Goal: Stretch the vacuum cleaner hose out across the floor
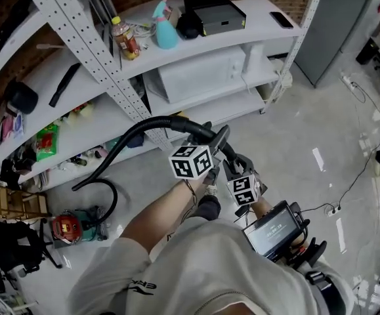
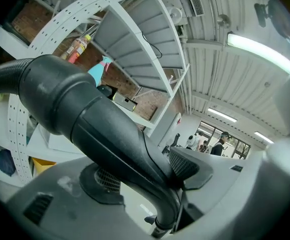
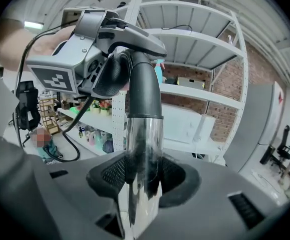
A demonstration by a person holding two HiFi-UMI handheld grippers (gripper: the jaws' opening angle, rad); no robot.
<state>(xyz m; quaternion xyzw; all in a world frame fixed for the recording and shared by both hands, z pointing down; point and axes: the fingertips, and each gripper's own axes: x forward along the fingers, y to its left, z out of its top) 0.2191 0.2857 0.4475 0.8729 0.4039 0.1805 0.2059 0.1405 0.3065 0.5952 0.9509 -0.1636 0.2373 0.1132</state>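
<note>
The left gripper (image 2: pixel 155 176) clamps the black handle (image 2: pixel 89 119) between its fingers, the right gripper (image 3: pixel 139 179) the chrome tube (image 3: pixel 145 144). Pull both steadily away from the vacuum cleaner (image 1: pixel 78 227) so the hose (image 1: pixel 119 144) straightens unkinked.

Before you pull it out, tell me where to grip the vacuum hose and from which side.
Grip the rigid end, not the flexible hose, which would likely buckle. The left gripper is shut across the black curved handle, the right gripper across the chrome tube joined to it; both come from the person's side, jaws square to the round section.
</note>
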